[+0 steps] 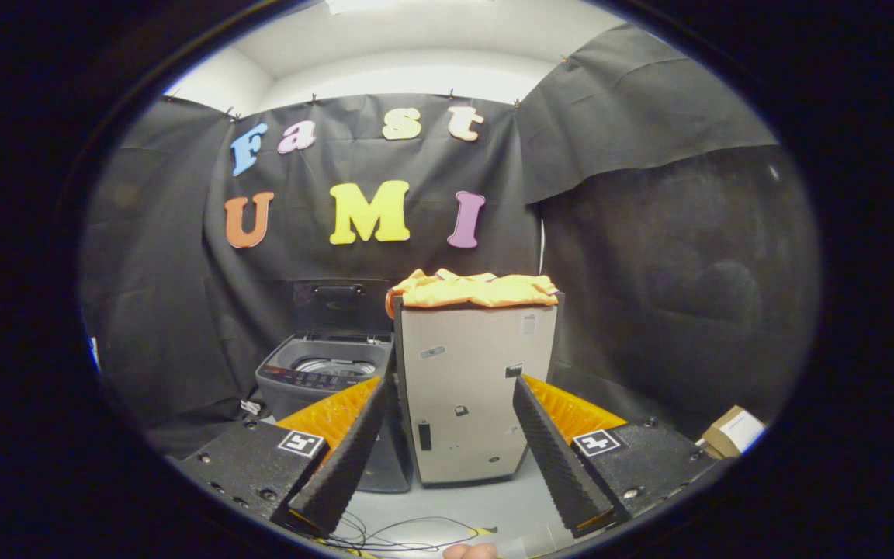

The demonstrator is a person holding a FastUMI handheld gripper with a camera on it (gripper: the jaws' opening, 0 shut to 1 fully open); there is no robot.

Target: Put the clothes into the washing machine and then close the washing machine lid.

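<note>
Orange clothes (474, 289) lie heaped on top of a tall beige cabinet (472, 388) straight ahead, well beyond my fingers. To the cabinet's left stands a grey top-loading washing machine (323, 373); its dark lid (341, 307) is raised upright against the wall, and the drum opening shows. My gripper (453, 404) is open, its two black ribbed fingers (354, 458) spread wide and framing the cabinet's lower half from a distance. Nothing is between them.
Black cloth walls close in the booth at the back and on both sides. A small cardboard box (732, 432) sits on the floor at the right. Thin cables (400, 536) trail on the pale floor under the fingers. A fingertip (469, 551) of a person shows just below.
</note>
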